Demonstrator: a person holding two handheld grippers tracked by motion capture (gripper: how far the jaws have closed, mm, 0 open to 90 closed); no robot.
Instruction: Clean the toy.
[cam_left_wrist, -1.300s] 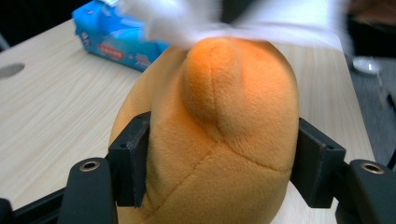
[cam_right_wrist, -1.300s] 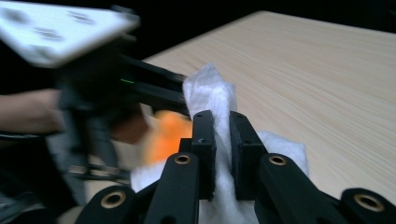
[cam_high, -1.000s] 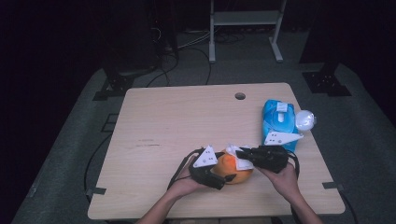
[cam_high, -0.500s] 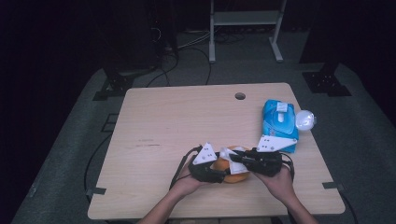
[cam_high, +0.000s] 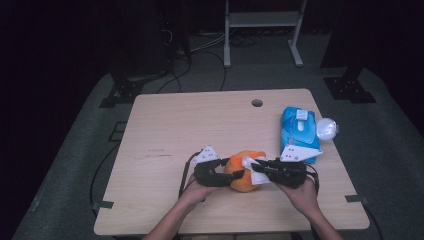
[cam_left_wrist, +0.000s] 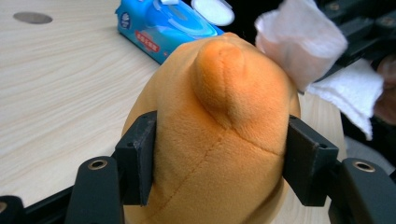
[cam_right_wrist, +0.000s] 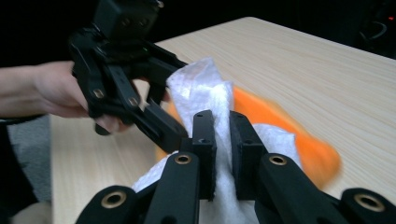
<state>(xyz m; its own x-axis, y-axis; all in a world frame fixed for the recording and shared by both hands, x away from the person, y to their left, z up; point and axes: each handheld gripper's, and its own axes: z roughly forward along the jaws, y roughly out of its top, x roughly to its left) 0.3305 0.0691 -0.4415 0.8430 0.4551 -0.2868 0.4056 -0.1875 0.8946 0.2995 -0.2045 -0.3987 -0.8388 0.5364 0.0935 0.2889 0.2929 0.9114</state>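
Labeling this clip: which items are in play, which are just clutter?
In play:
left gripper clamping orange plush toy
right gripper pinching white wipe against it

Lying about:
blue wipes pack, lid open
table

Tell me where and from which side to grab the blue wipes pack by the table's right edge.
Judging from its pose, take the blue plastic wipes pack across its short width, fingers on the two long sides, coming down from above. It lies flat on the light wooden table, so its top is exposed. Grip near the far end: the white round lid hangs open at the right, and the right gripper crowds the near end.
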